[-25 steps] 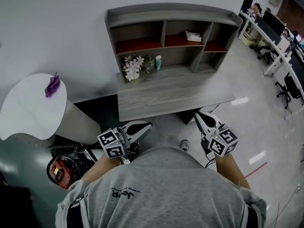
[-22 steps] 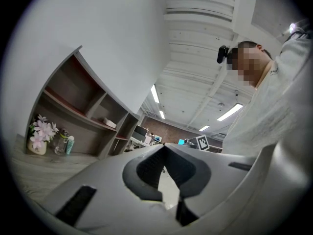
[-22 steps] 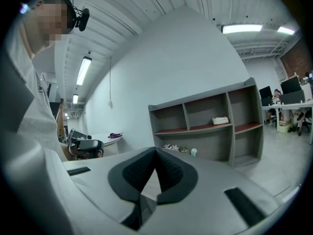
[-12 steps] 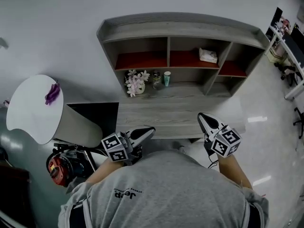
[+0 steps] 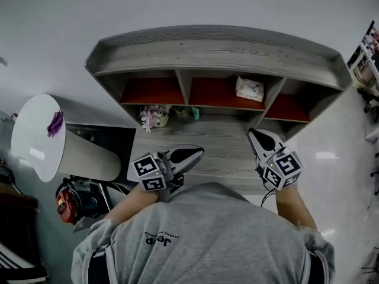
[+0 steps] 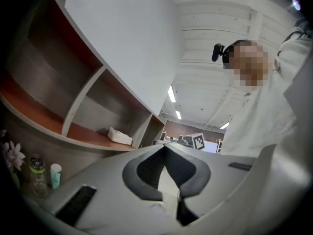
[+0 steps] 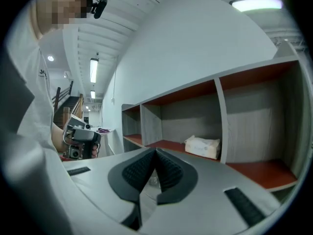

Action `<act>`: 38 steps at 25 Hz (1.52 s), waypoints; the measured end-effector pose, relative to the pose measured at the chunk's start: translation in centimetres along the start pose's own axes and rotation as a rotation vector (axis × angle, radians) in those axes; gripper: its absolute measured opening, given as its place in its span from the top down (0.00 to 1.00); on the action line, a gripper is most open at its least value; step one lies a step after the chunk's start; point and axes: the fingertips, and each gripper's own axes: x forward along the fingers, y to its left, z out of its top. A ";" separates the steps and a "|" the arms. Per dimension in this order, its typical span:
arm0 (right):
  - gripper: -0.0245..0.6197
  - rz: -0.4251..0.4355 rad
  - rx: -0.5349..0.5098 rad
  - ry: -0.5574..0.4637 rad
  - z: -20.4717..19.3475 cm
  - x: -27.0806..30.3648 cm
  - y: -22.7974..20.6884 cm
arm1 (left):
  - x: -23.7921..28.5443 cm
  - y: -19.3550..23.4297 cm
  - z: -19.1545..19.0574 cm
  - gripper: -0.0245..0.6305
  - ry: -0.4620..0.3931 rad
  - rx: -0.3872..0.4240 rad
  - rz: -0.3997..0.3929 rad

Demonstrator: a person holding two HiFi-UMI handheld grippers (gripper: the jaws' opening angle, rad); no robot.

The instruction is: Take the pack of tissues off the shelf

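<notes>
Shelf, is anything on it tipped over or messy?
Nothing stands out. The pack of tissues lies flat in the middle red compartment of the shelf, and the flowers below stand upright. Nothing looks spilled.

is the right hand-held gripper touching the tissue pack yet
Apart. In the head view the right hand-held gripper hangs over the desk, with bare wood between its tips and the tissue pack on the shelf.

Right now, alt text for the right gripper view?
The right gripper, jaws shut and empty, points at a grey shelf unit with red boards. A white pack of tissues lies in its middle compartment, against the right divider.
</notes>
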 end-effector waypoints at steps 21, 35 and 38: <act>0.67 -0.464 -0.231 0.298 -1.1 8.1 -11.3 | 9.9 5.7 1.9 0.93 0.115 0.053 -0.197; 0.62 -0.564 -0.327 0.545 -3.5 11.9 -12.5 | 10.9 7.6 0.8 0.93 0.202 0.105 -0.278; 0.69 -0.574 -0.373 0.571 -3.4 11.6 -12.8 | 11.0 7.8 0.8 0.93 0.197 0.092 -0.284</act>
